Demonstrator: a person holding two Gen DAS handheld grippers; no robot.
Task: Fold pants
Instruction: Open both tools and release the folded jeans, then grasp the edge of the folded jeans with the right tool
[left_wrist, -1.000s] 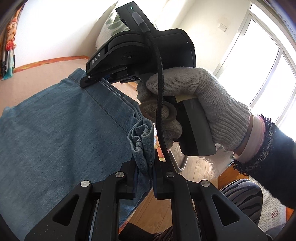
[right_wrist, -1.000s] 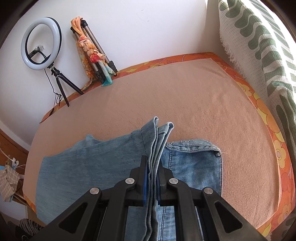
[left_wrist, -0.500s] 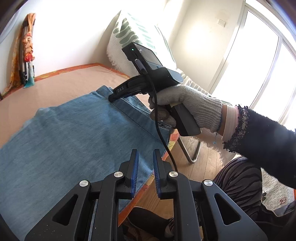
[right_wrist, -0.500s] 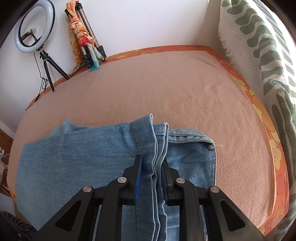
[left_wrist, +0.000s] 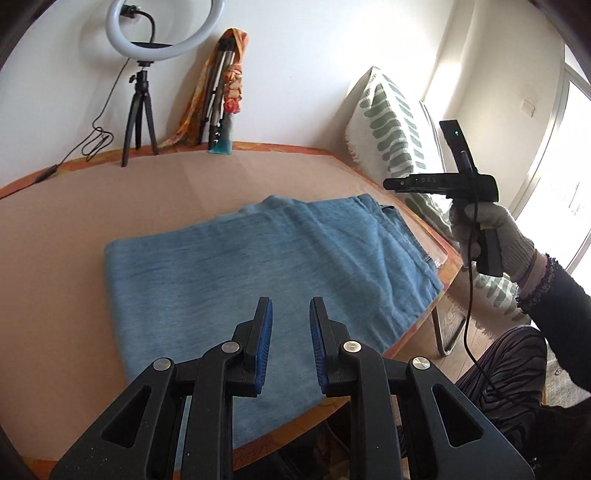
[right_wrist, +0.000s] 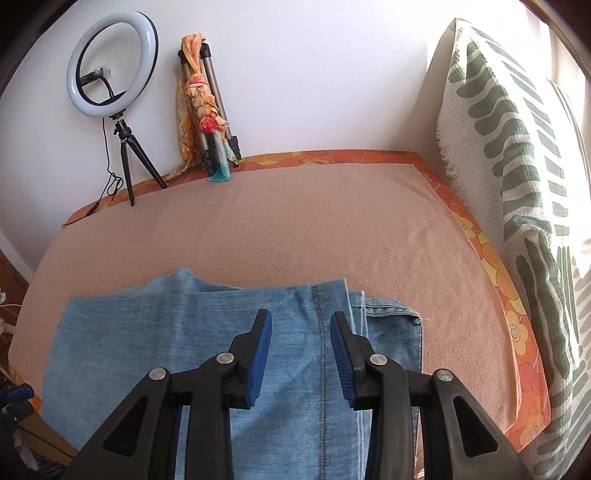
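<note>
The blue denim pants (left_wrist: 236, 273) lie folded flat on the peach-covered table (left_wrist: 110, 199), near its front right corner. They also show in the right wrist view (right_wrist: 177, 339), with the waistband (right_wrist: 391, 317) sticking out at the right under the folded legs. My left gripper (left_wrist: 291, 310) is open and empty above the pants' near edge. My right gripper (right_wrist: 301, 323) is open and empty just above the pants' seam. In the left wrist view the right gripper (left_wrist: 391, 183) is held off the table's right edge in a gloved hand.
A ring light on a tripod (right_wrist: 110, 66) and a folded tripod wrapped in orange cloth (right_wrist: 207, 122) stand at the table's far edge by the wall. A green-patterned cushion (right_wrist: 517, 177) leans at the right. The table's orange floral border (right_wrist: 517, 332) marks its right edge.
Both grippers let go of the denim and opened. The pants dropped flat onto the table. Both grippers pulled back and up; the right one moved off the table's right edge.
</note>
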